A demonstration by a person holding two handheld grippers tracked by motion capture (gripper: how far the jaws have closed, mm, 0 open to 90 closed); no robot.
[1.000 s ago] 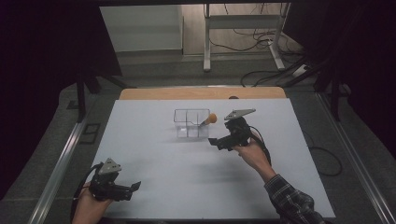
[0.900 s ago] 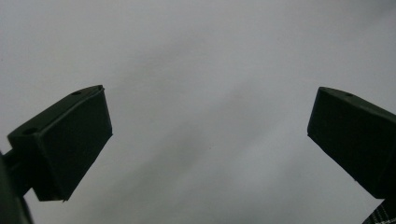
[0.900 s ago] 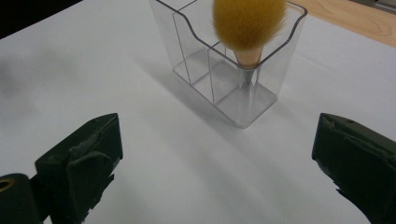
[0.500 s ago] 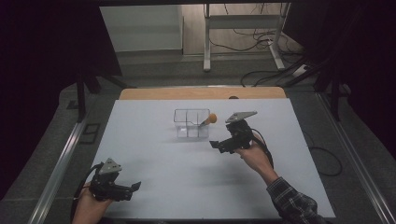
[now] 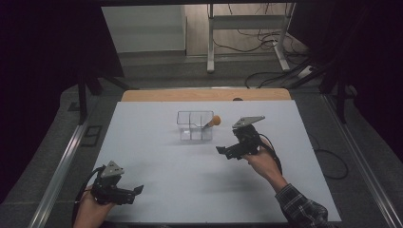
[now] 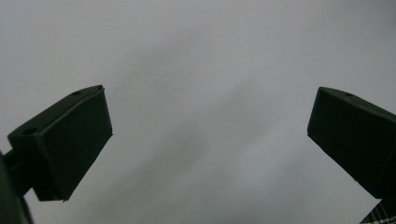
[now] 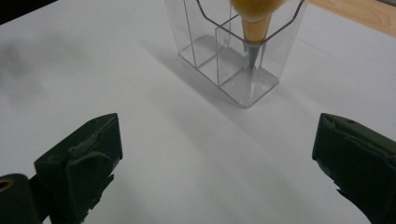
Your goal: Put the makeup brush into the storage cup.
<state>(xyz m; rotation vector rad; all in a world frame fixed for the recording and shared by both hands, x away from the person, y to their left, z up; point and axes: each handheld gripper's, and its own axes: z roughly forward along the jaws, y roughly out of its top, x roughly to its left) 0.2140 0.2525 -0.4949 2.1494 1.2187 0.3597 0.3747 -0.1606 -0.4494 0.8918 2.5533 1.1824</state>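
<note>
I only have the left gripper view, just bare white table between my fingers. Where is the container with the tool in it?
Observer: The clear divided container stands upright at mid-table, far from the left gripper.
Operator: And the tool?
Observer: A wooden-handled tool leans in the container's right-hand compartment, metal tip down.
Operator: Is the right gripper holding it?
Observer: No. The right gripper is open, short of the container, holding nothing.

High view: we look forward and down over the whole tabletop [image 5: 157, 142].
Right gripper view: close, low; shares the clear organizer [image 7: 233, 51].
Left gripper view: hard against bare tabletop.
</note>
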